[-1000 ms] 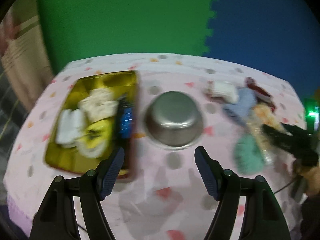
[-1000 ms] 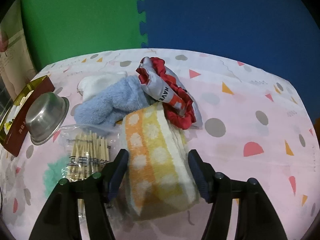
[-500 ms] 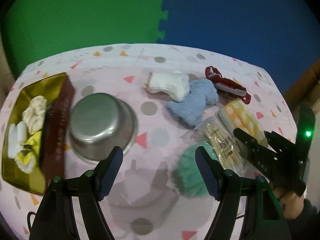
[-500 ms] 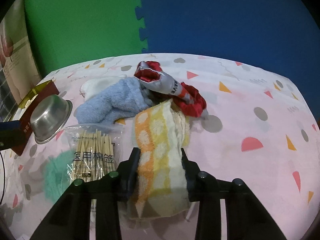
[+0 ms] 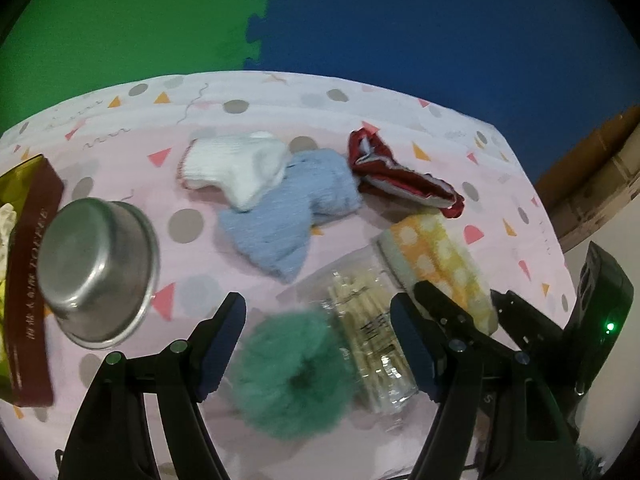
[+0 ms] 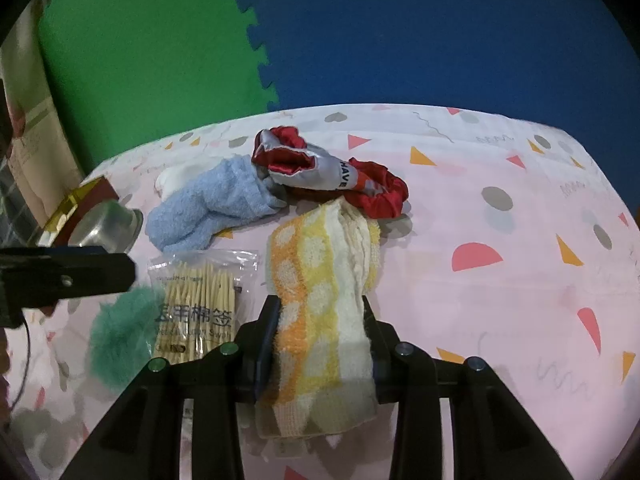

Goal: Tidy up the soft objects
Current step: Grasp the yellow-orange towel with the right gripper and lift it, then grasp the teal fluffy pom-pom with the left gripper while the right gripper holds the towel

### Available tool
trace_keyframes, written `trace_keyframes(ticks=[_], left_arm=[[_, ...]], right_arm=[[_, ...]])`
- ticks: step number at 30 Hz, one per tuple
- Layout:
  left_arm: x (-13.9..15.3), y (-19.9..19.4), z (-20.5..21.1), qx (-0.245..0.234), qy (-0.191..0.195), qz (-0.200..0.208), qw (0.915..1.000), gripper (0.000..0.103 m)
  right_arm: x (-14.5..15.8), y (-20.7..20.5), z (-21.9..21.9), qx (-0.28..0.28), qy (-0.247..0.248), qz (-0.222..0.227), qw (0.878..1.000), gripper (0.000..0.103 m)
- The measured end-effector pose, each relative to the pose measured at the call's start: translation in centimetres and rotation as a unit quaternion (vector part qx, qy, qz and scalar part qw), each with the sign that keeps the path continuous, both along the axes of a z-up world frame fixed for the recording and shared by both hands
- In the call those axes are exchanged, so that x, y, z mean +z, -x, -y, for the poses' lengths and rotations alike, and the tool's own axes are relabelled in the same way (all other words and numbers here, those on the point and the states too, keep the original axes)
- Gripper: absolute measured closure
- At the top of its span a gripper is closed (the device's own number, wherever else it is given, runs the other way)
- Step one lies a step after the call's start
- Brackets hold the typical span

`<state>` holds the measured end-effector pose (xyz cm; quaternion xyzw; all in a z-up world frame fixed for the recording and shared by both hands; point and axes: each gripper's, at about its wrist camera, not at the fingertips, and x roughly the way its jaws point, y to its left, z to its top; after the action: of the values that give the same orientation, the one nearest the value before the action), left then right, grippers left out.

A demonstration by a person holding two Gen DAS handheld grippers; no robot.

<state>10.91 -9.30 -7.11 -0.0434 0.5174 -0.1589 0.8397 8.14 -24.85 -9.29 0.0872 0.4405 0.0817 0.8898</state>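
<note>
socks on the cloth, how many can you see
2: a white sock at the back, and a light blue sock lying against it. More may sit hidden in the box at left.

The right gripper pinches a folded yellow-and-orange towel between its jaws, which are easing apart slightly while the pads still press the cloth. Just left of it lies a clear bag of cotton swabs, partly over a fluffy green scrunchie. Beyond the towel sit a light blue sock and a red-and-grey cloth on the pink patterned tablecloth. A steel bowl stands far left, with the left gripper's finger reaching in before it.
</note>
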Motion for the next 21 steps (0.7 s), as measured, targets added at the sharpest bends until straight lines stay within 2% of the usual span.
trace_keyframes(ticks=[3, 7, 11, 17, 21], left_arm=[[-0.3, 0.3, 0.9, -0.013, -0.016, 0.007, 0.9998, 0.032], [-0.4, 1.2, 1.0, -0.028, -0.042, 0.022, 0.9985, 0.032], [-0.8, 2.2, 0.2, -0.031, -0.066, 0.031, 0.9969, 0.032], [-1.4, 3.1, -0.8, -0.028, -0.066, 0.029, 0.997, 0.032], [-2.0, 3.5, -0.7, -0.032, -0.075, 0.028, 0.9963, 0.032]], right_arm=[[0.1, 0.2, 0.8, -0.017, -0.01, 0.002, 1.0, 0.064], [0.1, 0.5, 2.2, -0.037, 0.002, -0.001, 0.999, 0.064], [-0.1, 0.8, 4.5, -0.054, -0.02, -0.006, 0.998, 0.064], [0.0, 1.4, 6.0, -0.072, -0.017, -0.01, 0.997, 0.065], [0.0, 2.4, 6.1, -0.069, 0.004, -0.011, 0.998, 0.066]])
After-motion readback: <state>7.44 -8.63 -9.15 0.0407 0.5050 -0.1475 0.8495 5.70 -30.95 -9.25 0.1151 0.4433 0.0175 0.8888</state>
